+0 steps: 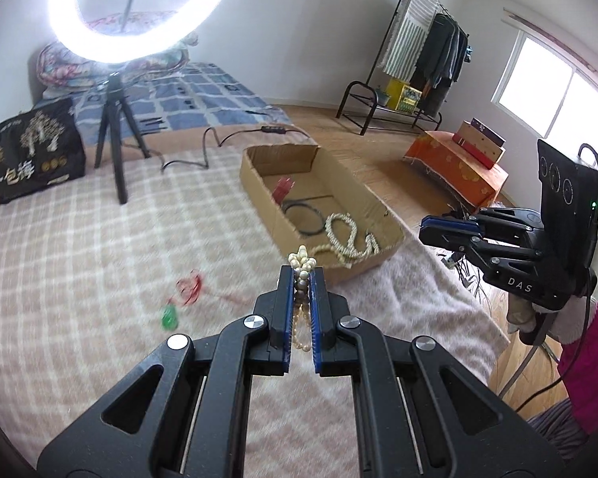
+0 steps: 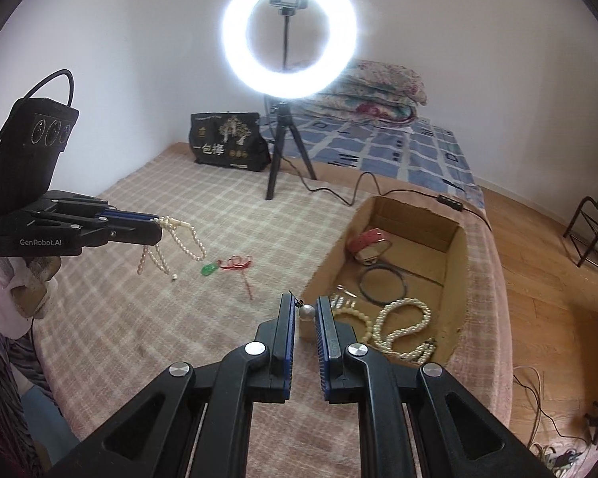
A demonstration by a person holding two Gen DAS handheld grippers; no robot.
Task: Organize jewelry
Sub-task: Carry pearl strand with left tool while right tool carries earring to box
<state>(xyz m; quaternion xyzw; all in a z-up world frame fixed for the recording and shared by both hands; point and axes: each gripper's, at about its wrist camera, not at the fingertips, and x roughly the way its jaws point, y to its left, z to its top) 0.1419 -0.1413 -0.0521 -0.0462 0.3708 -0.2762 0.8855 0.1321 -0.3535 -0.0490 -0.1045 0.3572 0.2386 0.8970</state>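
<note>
The open brown cardboard box (image 2: 452,275) sits at the right edge of the pink checked woollen blanket (image 2: 139,318), with bare blanket to its left around the red cord with green pendant (image 2: 231,265). The left gripper (image 1: 302,275) is clamped on a looped strand of small cream pearls (image 2: 179,241), held above the blanket, well left of the box. The right gripper (image 2: 306,310) pinches a round silvery pearl earring (image 2: 307,312) just short of the box's near wall.

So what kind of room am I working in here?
Most likely a bedroom at home. The work surface is a bed under a checked blanket, with folded quilts at its head, and a clothes rack stands by the window.
</note>
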